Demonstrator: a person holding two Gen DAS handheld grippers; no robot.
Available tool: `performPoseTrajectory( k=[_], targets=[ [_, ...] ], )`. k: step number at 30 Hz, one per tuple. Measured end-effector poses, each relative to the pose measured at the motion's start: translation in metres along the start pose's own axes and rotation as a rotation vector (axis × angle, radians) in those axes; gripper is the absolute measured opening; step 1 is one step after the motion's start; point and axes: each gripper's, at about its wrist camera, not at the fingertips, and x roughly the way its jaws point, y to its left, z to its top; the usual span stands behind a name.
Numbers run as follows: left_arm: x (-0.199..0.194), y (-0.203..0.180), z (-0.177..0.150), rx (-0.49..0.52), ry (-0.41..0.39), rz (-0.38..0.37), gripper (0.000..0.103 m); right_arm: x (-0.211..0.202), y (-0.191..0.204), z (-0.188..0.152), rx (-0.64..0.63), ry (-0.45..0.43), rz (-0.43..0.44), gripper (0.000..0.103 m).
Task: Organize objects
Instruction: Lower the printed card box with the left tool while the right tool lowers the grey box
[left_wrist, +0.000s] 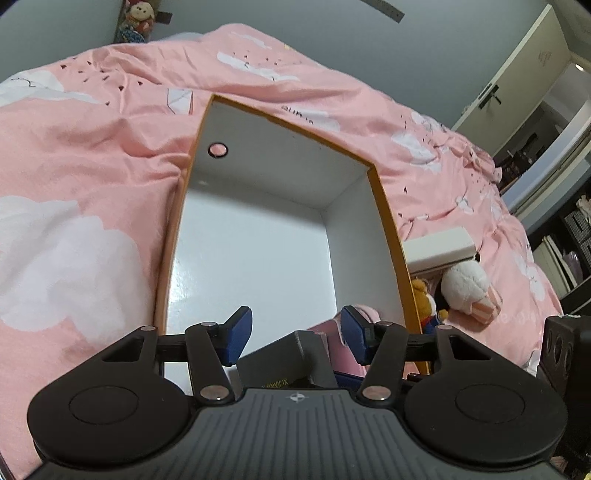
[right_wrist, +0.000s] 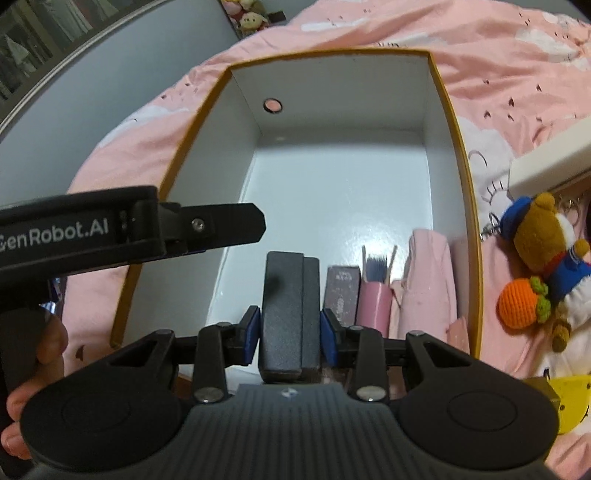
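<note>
An open white box with an orange rim (left_wrist: 388, 221) (right_wrist: 458, 155) lies on a pink bedspread. My right gripper (right_wrist: 290, 332) is shut on a dark grey flat case (right_wrist: 288, 306), held upright over the box's near end. Beside the case inside the box stand a small dark purplish carton (right_wrist: 341, 291), a pink cup of brushes (right_wrist: 375, 306) and a pink pouch (right_wrist: 430, 273). My left gripper (left_wrist: 297, 326) hangs open over the near left of the box, with the dark case (left_wrist: 280, 362) showing below its fingers; in the right wrist view it reaches in from the left (right_wrist: 221, 229).
Right of the box lie a bear plush with a blue cap (right_wrist: 546, 236) (left_wrist: 424, 295), an orange crocheted ball (right_wrist: 517, 302), a white plush (left_wrist: 465, 288), a white oblong box (right_wrist: 550, 162) and a yellow object (right_wrist: 569, 402). A hand (right_wrist: 37, 350) grips the left tool.
</note>
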Motion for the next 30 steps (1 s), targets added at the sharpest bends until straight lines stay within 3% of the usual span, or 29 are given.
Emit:
performPoseTrajectory(
  k=[11,19,23,30],
  targets=[
    [0.024,-0.009,-0.003,0.011,0.095,0.046,0.060,-0.007,-0.008,-0.002,0.026,0.016,0.036,0.043],
    [0.047,-0.008,-0.008,-0.018,0.188,0.087,0.058,-0.026,-0.014,-0.007,-0.028,-0.037,-0.016,0.043],
    [0.055,-0.006,-0.010,-0.023,0.216,0.096,0.051,-0.034,-0.019,-0.010,-0.042,-0.058,-0.026,0.043],
    [0.055,0.009,-0.008,-0.177,0.237,0.039,0.049,-0.045,-0.029,-0.012,-0.031,-0.086,-0.032,0.043]
  ],
)
